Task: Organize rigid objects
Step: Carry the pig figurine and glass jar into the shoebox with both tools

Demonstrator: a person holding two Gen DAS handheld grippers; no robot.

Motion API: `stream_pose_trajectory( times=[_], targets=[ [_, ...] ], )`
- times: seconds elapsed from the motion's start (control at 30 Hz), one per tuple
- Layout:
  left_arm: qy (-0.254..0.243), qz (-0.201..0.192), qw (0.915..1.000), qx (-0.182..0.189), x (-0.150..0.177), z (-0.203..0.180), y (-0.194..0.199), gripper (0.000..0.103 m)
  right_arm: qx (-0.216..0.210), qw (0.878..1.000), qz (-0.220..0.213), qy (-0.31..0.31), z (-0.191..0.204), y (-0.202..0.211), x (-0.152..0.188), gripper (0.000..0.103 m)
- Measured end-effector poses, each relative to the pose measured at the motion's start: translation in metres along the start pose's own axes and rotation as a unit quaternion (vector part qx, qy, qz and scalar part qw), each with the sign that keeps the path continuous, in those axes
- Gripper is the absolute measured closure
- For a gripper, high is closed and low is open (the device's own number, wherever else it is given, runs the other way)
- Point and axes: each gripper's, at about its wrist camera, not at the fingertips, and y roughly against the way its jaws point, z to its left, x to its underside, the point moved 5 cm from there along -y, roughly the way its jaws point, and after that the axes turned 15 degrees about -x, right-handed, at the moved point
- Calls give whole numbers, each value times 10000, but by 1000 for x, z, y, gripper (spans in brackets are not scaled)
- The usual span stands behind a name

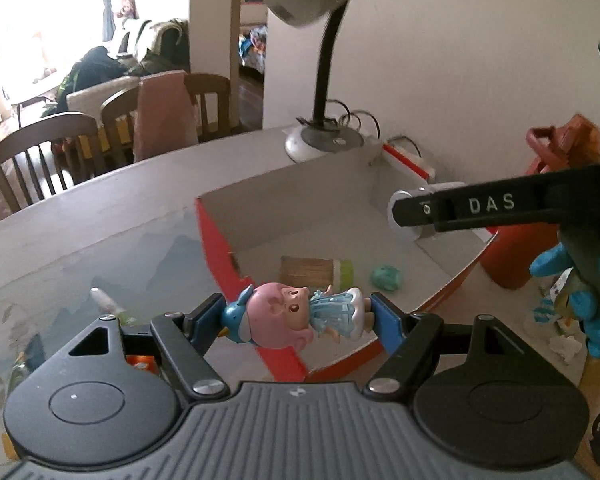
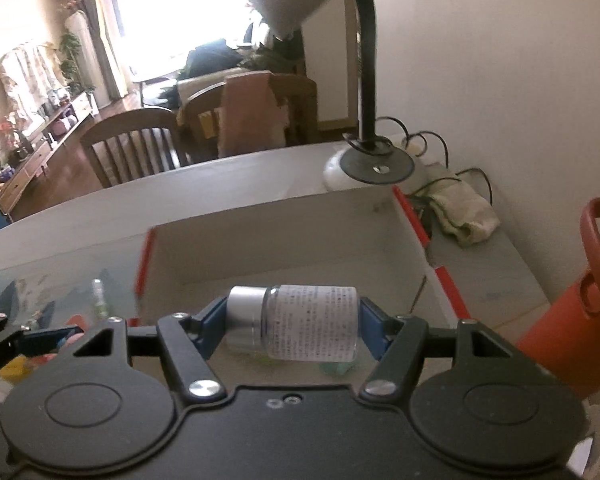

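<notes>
1. The left gripper angles downward above the near edge of the open cardboard box; its fingers clamp a pink-haired figurine sideways.
2. The right gripper, tilted likewise over the box, pinches a silver-capped glass bottle lying crosswise between its fingers.

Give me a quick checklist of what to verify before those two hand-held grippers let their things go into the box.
1. Left hand-held gripper holds the doll figure end to end between its blue pads: ok.
2. Right hand-held gripper holds the small glass bottle, lying sideways: ok.
3. Open box lies ahead of both: ok.
4. Free floor space in the box beside the green-capped tube and teal lump: ok.
5. Doll fully past the box's near wall: cannot tell.
6. Grippers clear of each other: cannot tell.
</notes>
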Motion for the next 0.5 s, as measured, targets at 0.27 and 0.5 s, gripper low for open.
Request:
stream_pose_trajectory(
  times=[0.27, 0.5],
  targets=[
    [-313, 349, 9989, -55, -21, -43, -48, 26, 26, 9996, 271, 3, -28, -35, -13, 36],
    [-427, 847, 9954, -124, -24, -63, -89, 26, 107, 9979, 642, 36, -44, -68, -11, 36]
  ],
)
